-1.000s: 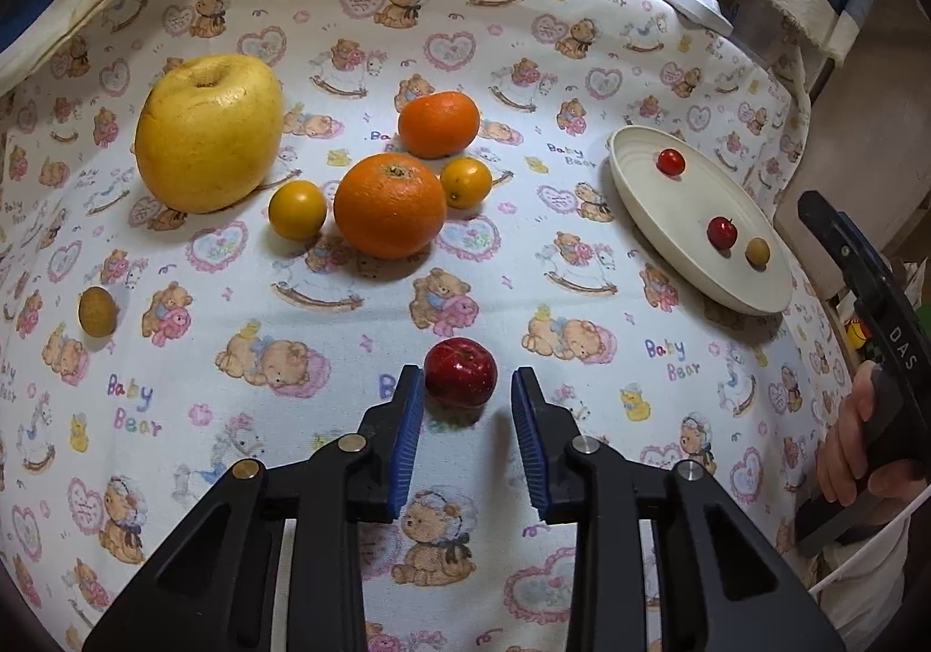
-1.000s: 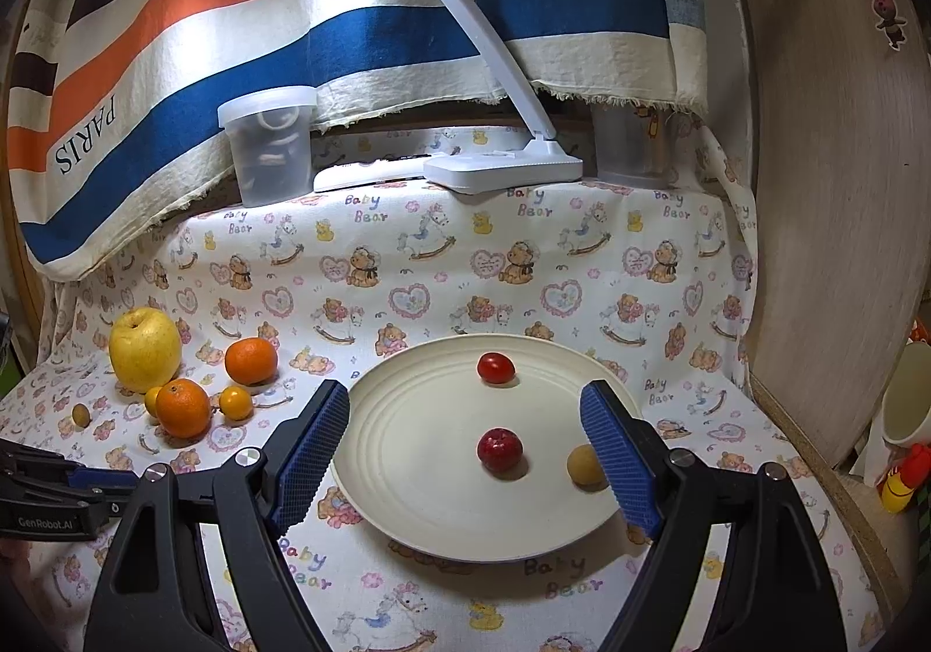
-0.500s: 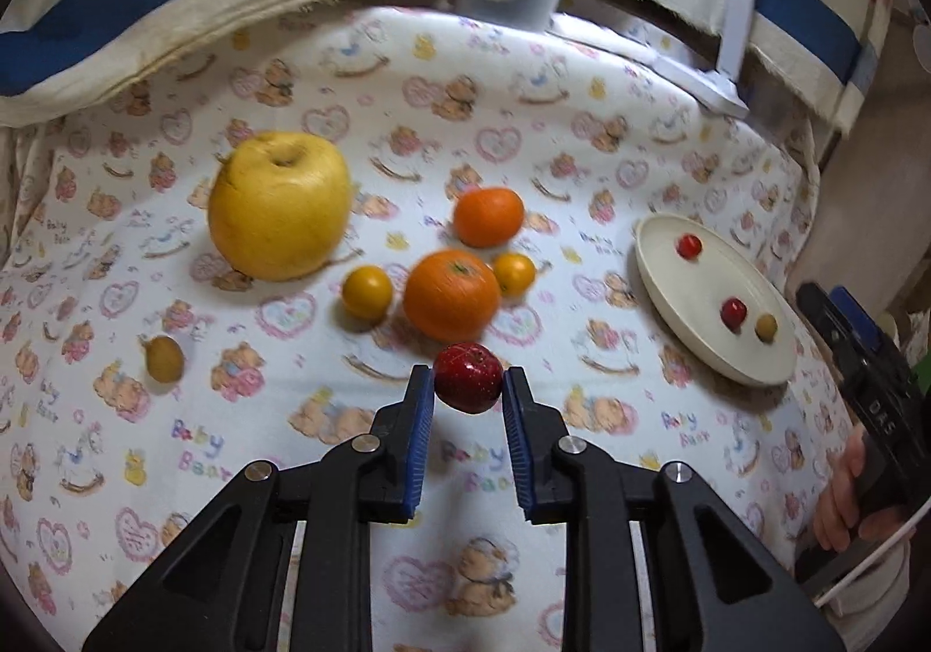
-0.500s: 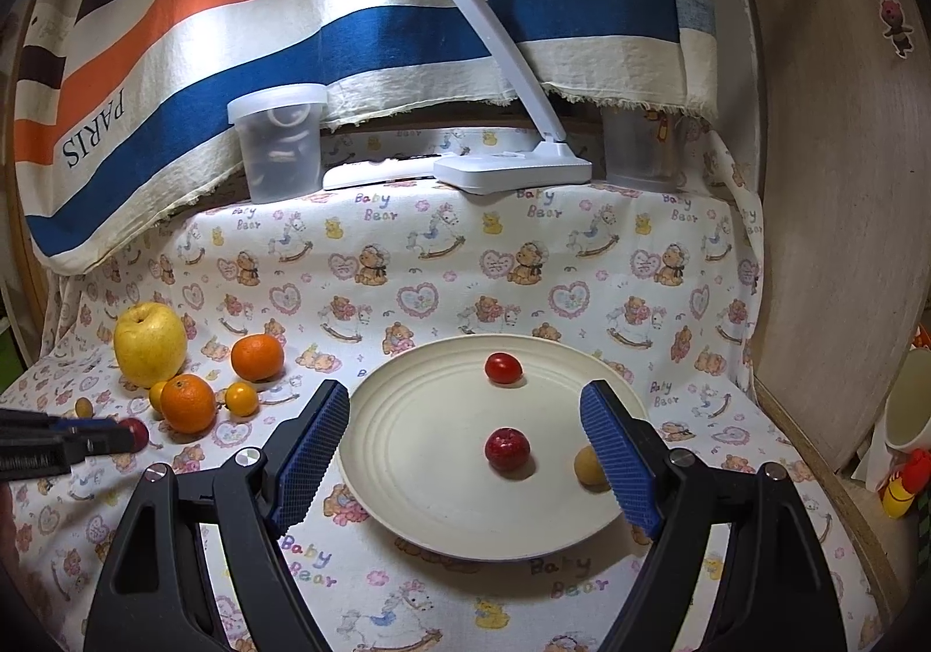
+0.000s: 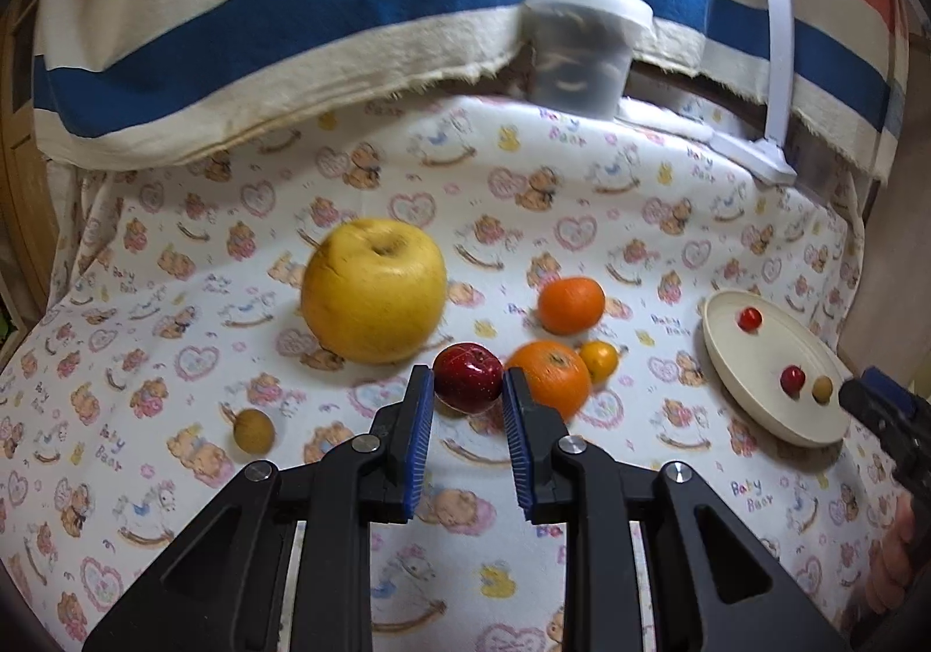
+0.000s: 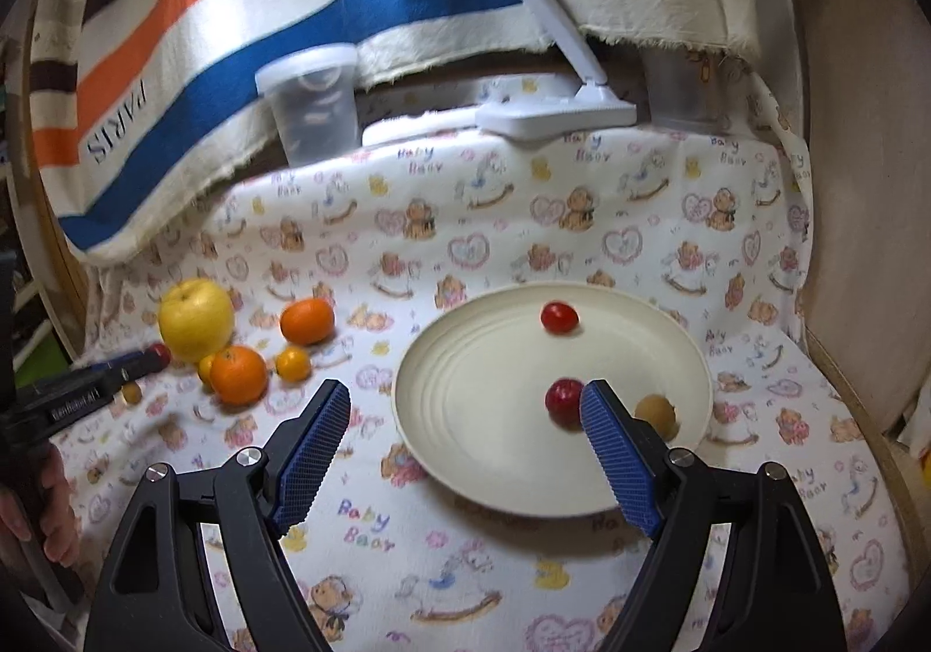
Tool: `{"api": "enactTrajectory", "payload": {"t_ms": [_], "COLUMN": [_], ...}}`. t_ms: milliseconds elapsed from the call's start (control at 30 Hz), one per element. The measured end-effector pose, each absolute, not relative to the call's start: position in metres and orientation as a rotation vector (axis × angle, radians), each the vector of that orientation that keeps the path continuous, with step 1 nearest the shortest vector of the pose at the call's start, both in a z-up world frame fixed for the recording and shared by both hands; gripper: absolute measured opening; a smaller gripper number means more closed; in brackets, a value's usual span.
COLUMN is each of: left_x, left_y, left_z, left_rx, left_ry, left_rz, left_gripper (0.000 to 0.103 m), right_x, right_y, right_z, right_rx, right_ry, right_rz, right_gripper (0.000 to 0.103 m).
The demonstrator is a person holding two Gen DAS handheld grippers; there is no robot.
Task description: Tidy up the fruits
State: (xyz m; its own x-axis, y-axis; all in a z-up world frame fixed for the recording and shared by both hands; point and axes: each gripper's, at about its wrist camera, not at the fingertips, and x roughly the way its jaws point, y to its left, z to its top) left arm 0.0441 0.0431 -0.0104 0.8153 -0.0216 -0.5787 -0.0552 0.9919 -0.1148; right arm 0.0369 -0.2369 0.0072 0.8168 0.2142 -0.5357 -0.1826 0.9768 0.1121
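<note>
Centrally, low in the left wrist view: left gripper closed on a small red apple, blue pads pressing its two sides, fruit apparently lifted clear of the printed cloth. Jaws just narrowed onto it. Likely light, firm, glossy and a little slippery; round, so best pinched across the widest middle, as now, without squeezing hard enough to bruise.

Just behind, mid-frame: one large yellow apple, two oranges, nearer one beside the right pad, farther one above it, one small yellow-orange citrus, and one small brown fruit at lower left.

Far right: cream plate holding three small fruits, two red and one tan.

Lower centre of the right wrist view: right gripper spread wide, holding nothing, hovering over the near rim of the plate.

Upper frame: striped cloth backdrop, one clear lidded tub, one white desk lamp.
</note>
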Motion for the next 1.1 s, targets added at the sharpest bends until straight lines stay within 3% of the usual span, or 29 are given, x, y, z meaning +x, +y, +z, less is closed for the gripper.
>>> {"api": "enactTrajectory", "payload": {"t_ms": [367, 800, 900, 1100], "left_x": [0.045, 0.039, 0.040, 0.040], "left_y": [0.066, 0.084, 0.088, 0.095], "left_z": [-0.013, -0.008, -0.009, -0.010], "left_rx": [-0.225, -0.298, -0.311, -0.336], "left_ry": [0.615, 0.589, 0.598, 0.603], "left_rz": [0.085, 0.145, 0.152, 0.167], "left_gripper": [0.023, 0.023, 0.015, 0.015], "right_x": [0.058, 0.105, 0.113, 0.128], "right_y": [-0.182, -0.090, -0.074, -0.055], "right_z": [0.023, 0.000, -0.010, -0.029], "right_rx": [0.037, -0.025, -0.058, -0.086], "right_ry": [0.667, 0.799, 0.825, 0.865], "right_rz": [0.368, 0.489, 0.503, 0.507], "right_gripper": [0.066, 0.058, 0.058, 0.058]}}
